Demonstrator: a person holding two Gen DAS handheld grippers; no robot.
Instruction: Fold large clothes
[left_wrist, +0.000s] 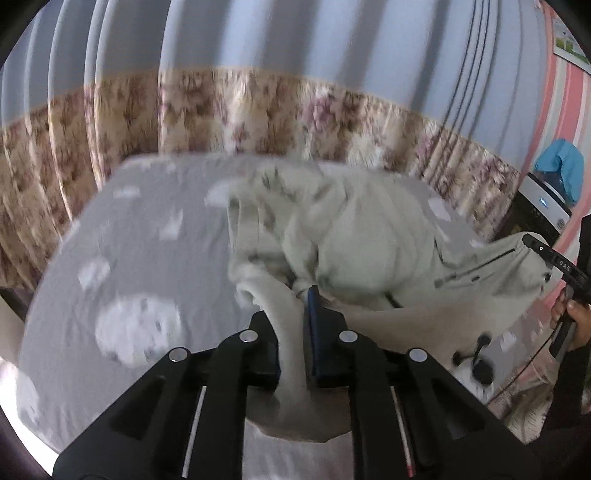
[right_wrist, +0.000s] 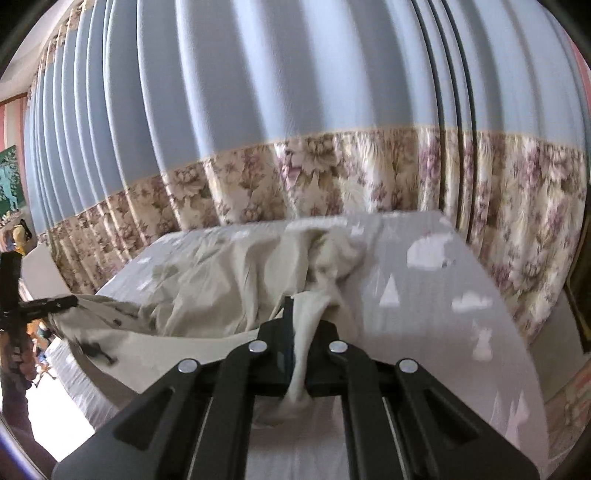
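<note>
Grey bedsheet (left_wrist: 110, 236) with white shapes lies under a pale beige garment (left_wrist: 354, 236) — crumpled, bunched at its far end, dark zip lines showing near one edge. It rests on the bed's middle while its near edge hangs stretched between both tools. Left gripper (left_wrist: 304, 295) and right gripper (right_wrist: 295, 299) are each clenched on a pinch of that edge. Likely step: lifting to spread it — next, pull the edge taut and lay it flat. Blue, floral-hemmed curtains (right_wrist: 258, 110) hang behind.

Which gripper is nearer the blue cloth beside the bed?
Right. The right gripper holds the garment just below the blue cloth; the left gripper grips it farther left.
</note>
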